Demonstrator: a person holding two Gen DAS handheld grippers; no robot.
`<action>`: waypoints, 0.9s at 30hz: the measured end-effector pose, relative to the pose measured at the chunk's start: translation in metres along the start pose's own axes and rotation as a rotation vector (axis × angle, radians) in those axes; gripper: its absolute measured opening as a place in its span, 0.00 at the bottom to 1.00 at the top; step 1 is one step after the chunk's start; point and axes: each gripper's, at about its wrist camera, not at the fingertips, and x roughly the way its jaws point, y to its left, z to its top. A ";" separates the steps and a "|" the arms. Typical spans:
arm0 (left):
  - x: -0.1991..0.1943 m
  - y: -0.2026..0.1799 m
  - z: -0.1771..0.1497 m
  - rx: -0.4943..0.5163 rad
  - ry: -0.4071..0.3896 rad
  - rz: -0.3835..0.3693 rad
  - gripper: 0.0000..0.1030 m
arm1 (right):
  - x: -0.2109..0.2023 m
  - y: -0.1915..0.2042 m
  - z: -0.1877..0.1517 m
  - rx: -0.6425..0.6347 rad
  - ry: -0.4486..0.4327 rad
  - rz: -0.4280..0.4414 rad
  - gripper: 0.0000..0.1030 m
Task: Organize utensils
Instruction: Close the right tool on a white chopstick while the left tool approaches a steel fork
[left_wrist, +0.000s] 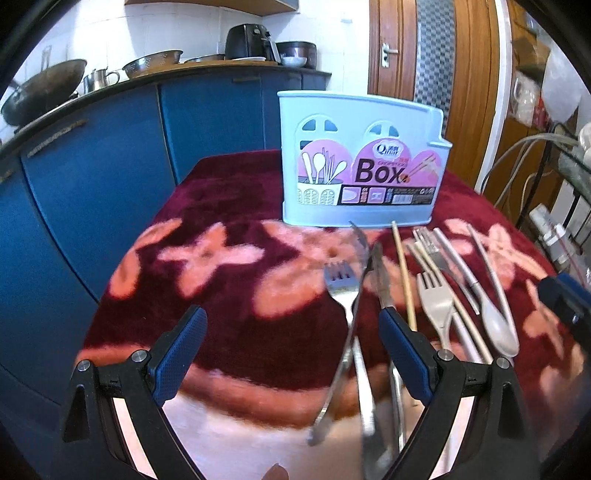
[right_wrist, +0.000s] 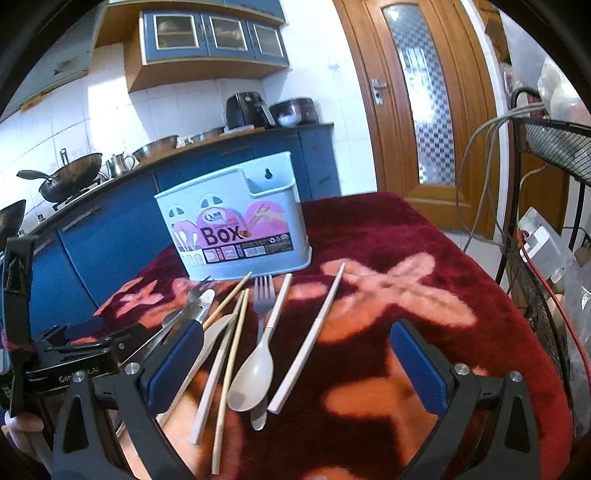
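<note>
- Steel fork (left_wrist: 345, 295) and steel knife (left_wrist: 380, 280) lie between the wide left tongs (left_wrist: 293, 326); centre on one handle before closing.
- Right tongs (right_wrist: 293, 354), also wide, hover over the beige plastic spoon (right_wrist: 253, 373).
- Pale blue utensil box (left_wrist: 354, 158) stands behind on the bench (left_wrist: 229, 302).

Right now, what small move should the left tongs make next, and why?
Probably close on the metal fork. The left tongs are open, and the fork's handle already lies between the pads, beside a knife. The blue utensil box stands upright behind them.
</note>
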 end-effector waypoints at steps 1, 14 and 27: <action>0.001 0.001 0.001 0.012 0.011 0.005 0.92 | 0.002 -0.003 0.002 0.003 0.016 -0.002 1.00; 0.029 -0.005 0.013 0.046 0.146 -0.067 0.81 | 0.042 -0.028 0.017 0.065 0.286 0.015 0.77; 0.049 -0.016 0.026 0.092 0.164 -0.064 0.66 | 0.075 -0.021 0.023 -0.011 0.439 0.020 0.61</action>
